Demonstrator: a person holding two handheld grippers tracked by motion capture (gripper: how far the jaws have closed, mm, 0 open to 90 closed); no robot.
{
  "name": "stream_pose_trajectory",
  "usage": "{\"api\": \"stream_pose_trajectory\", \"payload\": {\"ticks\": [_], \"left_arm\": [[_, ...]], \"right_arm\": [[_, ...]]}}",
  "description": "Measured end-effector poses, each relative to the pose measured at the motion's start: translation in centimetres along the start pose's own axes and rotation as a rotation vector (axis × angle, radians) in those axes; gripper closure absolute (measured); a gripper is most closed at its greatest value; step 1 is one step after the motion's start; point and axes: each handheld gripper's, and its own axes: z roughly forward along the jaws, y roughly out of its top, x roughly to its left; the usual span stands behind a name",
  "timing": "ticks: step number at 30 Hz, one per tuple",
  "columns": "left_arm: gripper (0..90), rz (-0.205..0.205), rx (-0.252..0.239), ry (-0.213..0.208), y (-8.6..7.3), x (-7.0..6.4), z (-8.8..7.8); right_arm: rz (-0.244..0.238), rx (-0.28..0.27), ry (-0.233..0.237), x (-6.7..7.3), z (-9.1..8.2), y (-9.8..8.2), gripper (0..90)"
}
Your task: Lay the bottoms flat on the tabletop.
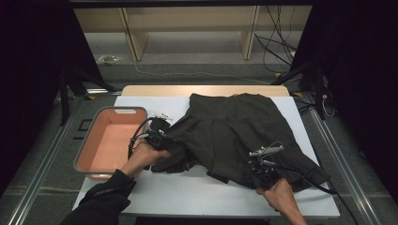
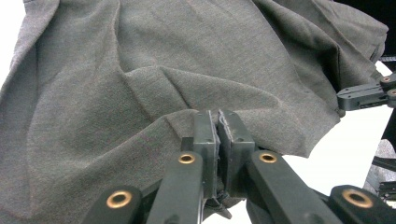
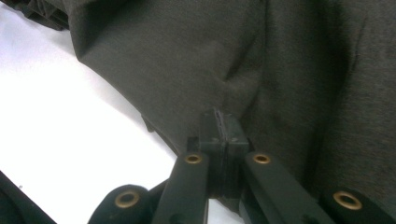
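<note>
A dark grey garment (image 1: 234, 131) lies spread and rumpled across the white table cover (image 1: 187, 192). My left gripper (image 1: 169, 139) is at the garment's left edge, shut on a fold of the cloth. In the left gripper view the grey fabric (image 2: 140, 70) is pinched between the pads of the left gripper (image 2: 218, 116), and my other gripper (image 2: 369, 93) shows at the right edge. My right gripper (image 1: 261, 161) is at the near right hem. In the right gripper view its jaws meet on the cloth (image 3: 280, 70), with the right gripper (image 3: 223, 119) pressing a small pleat.
A salmon-coloured bin with a grey rim (image 1: 123, 109) stands on the table's left side, close to my left hand. A wooden board (image 1: 155, 90) edges the far side. Cables (image 1: 277, 42) and shelf legs lie on the floor beyond.
</note>
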Motion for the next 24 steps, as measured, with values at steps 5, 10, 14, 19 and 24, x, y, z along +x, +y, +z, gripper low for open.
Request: {"api": "stream_pose_trajectory", "payload": {"ticks": [5,10,14,19,24], "left_arm": [[88.7,-0.003,0.000,0.001,0.1,0.0,0.5],[81.4,0.006,0.039,0.000,-0.2,-0.7,1.4],[75.7,0.036,0.070,0.036,-0.5,-1.4,1.9],[78.2,0.043,0.086,0.069,-0.7,-1.2,3.0],[86.5,0.044,0.088,0.067,-0.9,-0.7,3.6]], "right_arm": [[0.014,0.010,-0.007,-0.1,0.9,0.3,65.6],[0.025,0.029,-0.038,-0.4,2.3,0.9,55.8],[0.017,0.059,-0.049,-0.5,3.3,1.1,62.3],[0.011,0.082,-0.053,-0.4,4.3,1.1,76.0],[0.003,0.073,-0.054,-0.5,4.7,1.2,87.9]]}}
